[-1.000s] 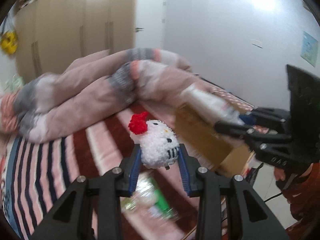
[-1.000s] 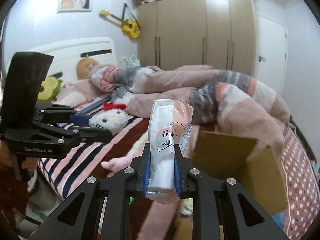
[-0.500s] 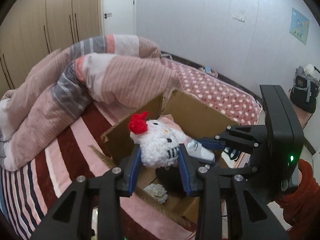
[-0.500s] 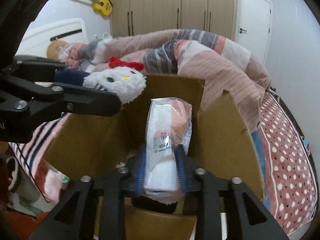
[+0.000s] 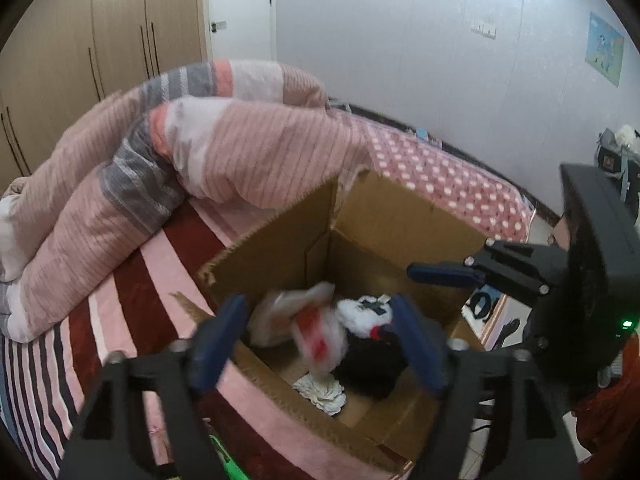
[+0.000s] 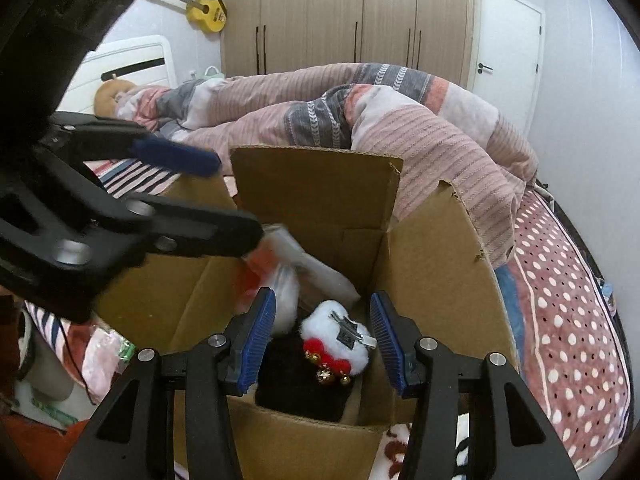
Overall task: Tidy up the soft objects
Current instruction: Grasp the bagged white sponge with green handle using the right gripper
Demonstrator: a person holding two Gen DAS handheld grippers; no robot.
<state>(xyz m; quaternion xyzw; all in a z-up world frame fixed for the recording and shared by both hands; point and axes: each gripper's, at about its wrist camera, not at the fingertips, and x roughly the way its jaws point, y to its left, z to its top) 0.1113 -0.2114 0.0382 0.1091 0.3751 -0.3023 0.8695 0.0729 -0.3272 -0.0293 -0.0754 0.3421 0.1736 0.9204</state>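
I'm working in a bedroom: a bed [image 5: 132,280] with a red, pink and white striped cover, a bunched pink-and-grey comforter [image 5: 224,152] beyond my jaws, a wooden wardrobe [image 6: 344,16] behind that, and a yellow guitar [image 6: 206,12] hanging on the wall. An open cardboard box [image 5: 384,216] sits on the bed right ahead of both grippers, flaps up. My left gripper [image 5: 320,340] has its jaws spread wide with nothing between them, and my right gripper [image 6: 326,338] likewise stands open and empty, poised over the box mouth. Down inside, just ahead of my right jaws, lies the white plush cat toy [image 6: 340,336], fluffy, with a red bow and small gold bells; it lies tipped over, bow end toward me, on something dark [image 6: 296,380] I can't identify. Ahead and left of those jaws is the plastic-wrapped tissue pack [image 6: 316,268], white with red and pink print, motion-blurred; its long axis slants from upper left down toward the far corner of the box. Through my left camera, a crumpled white rosette-like item [image 5: 320,392] rests on the box floor between the jaws.
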